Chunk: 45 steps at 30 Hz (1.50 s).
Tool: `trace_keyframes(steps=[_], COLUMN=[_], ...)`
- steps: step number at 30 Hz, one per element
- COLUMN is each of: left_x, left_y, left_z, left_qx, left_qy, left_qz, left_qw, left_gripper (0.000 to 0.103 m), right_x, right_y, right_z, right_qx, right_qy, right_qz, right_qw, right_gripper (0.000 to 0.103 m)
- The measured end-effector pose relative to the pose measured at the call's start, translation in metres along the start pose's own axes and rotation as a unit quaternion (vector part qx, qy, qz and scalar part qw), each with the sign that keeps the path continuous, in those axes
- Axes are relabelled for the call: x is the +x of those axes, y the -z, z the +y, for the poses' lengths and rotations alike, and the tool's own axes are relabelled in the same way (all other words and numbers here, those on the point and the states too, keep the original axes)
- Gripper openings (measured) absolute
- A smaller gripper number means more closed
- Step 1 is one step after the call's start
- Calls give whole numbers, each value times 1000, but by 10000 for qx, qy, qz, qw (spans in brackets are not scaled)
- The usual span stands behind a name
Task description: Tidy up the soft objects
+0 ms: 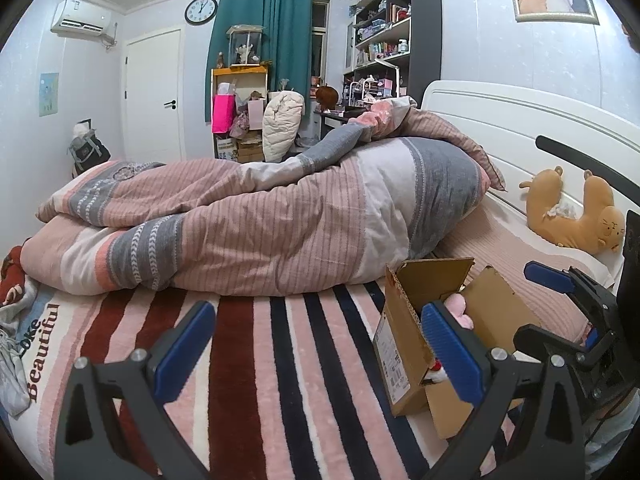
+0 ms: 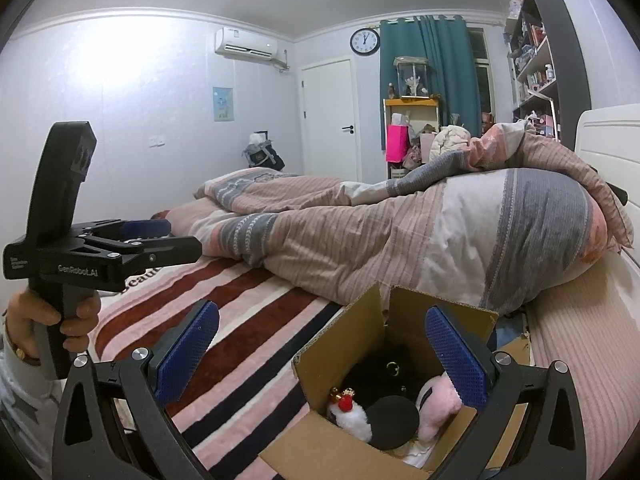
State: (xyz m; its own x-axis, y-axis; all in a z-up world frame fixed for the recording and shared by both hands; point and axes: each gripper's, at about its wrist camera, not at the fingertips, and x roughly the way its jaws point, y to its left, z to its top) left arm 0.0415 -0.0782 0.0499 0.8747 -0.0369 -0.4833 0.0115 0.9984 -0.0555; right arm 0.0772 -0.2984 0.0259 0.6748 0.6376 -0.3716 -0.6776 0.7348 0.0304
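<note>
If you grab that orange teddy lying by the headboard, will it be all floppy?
Probably yes. The orange teddy lies slumped with its limbs splayed, so it looks softly stuffed and should sag when lifted. It is likely light for its size. Its plush surface should give blue ribbed pads decent hold, so slipping seems unlikely.

Cool, even indoor light fills both fisheye views. In the right wrist view, glare washes out the pale lavender wall (image 2: 120,64) at ten o'clock. Straight lines bow near black vignetted corners; focus stays sharp throughout.
</note>
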Motion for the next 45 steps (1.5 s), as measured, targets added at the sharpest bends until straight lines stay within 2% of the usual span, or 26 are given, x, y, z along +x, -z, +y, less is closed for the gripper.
trace_keyframes(steps=[31, 45], left_x=[-27, -30], left_y=[-5, -4], left_z=[-19, -19], left_qx=[132, 138], left_qy=[158, 154], left_qz=[-308, -300], left_qw=[9993, 9993], left_gripper=[102, 102], right_x=[-6, -10], right_y=[6, 5], right_z=[5, 6], right_qx=[122, 147], right_qy=[185, 234], right_qz=[71, 54], right_qw=[9997, 9996], right_gripper=[103, 103])
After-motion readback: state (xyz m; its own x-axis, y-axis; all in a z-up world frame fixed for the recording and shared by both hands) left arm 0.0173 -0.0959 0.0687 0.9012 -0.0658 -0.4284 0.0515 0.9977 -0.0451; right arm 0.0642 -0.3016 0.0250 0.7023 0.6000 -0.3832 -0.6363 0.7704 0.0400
